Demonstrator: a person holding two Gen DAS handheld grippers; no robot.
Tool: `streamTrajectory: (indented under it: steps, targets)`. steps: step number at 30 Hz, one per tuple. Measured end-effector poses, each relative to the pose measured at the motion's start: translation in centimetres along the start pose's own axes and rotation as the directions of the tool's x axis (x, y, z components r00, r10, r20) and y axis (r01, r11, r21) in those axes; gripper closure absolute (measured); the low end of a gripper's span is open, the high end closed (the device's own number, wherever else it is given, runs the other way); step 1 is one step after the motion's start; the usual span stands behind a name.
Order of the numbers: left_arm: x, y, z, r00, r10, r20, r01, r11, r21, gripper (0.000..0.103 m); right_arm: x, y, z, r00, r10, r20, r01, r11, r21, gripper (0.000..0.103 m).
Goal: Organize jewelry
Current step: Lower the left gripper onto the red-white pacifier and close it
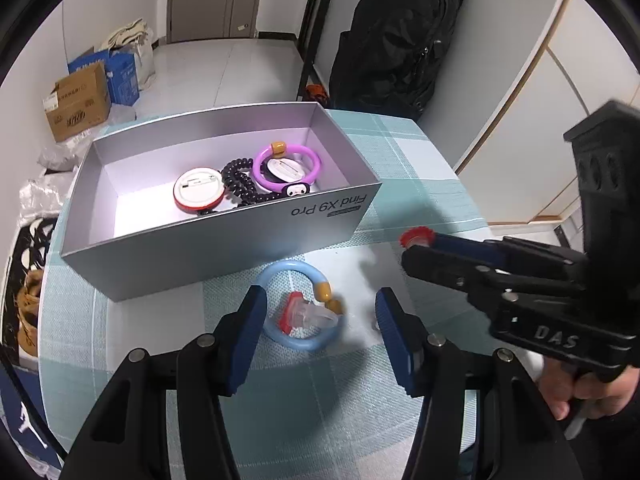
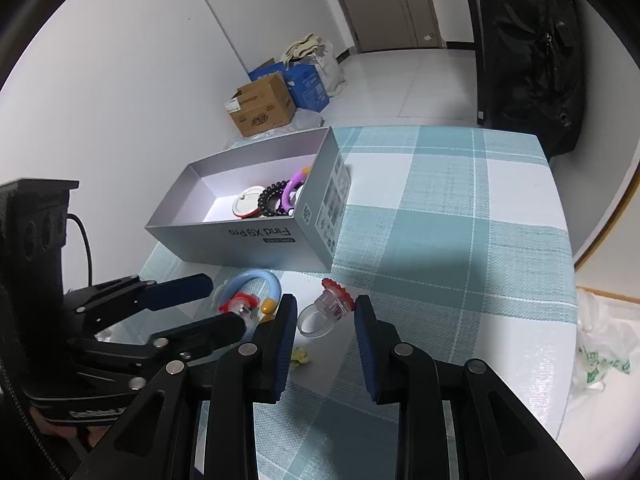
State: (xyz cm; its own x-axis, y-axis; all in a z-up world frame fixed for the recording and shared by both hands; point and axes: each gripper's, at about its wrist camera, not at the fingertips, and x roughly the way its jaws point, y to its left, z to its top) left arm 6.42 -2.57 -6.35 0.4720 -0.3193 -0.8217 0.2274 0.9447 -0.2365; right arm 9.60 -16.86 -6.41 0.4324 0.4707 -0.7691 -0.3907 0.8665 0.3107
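An open grey box (image 1: 224,240) (image 2: 256,246) on the checked tablecloth holds a purple bracelet (image 1: 288,168), a black bead bracelet (image 1: 240,184) and a round white and red badge (image 1: 198,192). A light blue bracelet (image 1: 300,340) (image 2: 256,278) lies in front of the box with a clear toy ring with a red top (image 1: 308,314) (image 2: 240,306) inside it. My left gripper (image 1: 320,316) (image 2: 216,304) is open over them. My right gripper (image 2: 326,320) (image 1: 418,246) is open around a second clear ring with a red top (image 2: 326,304) (image 1: 412,237) on the cloth.
A small yellow flower piece (image 2: 300,356) lies by the right gripper's left finger. The table edge (image 2: 560,240) runs on the right. A black backpack (image 1: 400,40) stands behind the table. Cardboard and blue boxes (image 1: 80,100) sit on the floor.
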Motion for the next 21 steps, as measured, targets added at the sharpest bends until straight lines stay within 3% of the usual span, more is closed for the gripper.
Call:
streamTrajectory:
  steps: [3,5,10,21]
  targets:
    - [0.56,-0.47,-0.26,0.999,0.041,-0.007,-0.041,0.998,0.047,0.053,-0.17,-0.01,0.11,1.0,0.003,0.004,-0.003,1.0,0.003,0.075]
    - [0.84,-0.61,-0.47,0.999,0.048,-0.017,-0.047,0.997,0.06,0.064,-0.3,-0.02,0.16,1.0,0.006,0.007,-0.006,1.0,0.003,0.075]
    - [1.0,-0.39,-0.58,0.998,0.05,-0.033,-0.047,0.996,0.072,0.077,-0.36,-0.19,0.2,1.0,0.004,0.008,-0.004,1.0,0.008,0.075]
    - [0.78,-0.04,-0.32,0.999,0.043,-0.024,-0.042,0.998,0.045,0.078,-0.41,-0.27,0.21,1.0,0.003,0.012,-0.003,1.0,0.007,0.075]
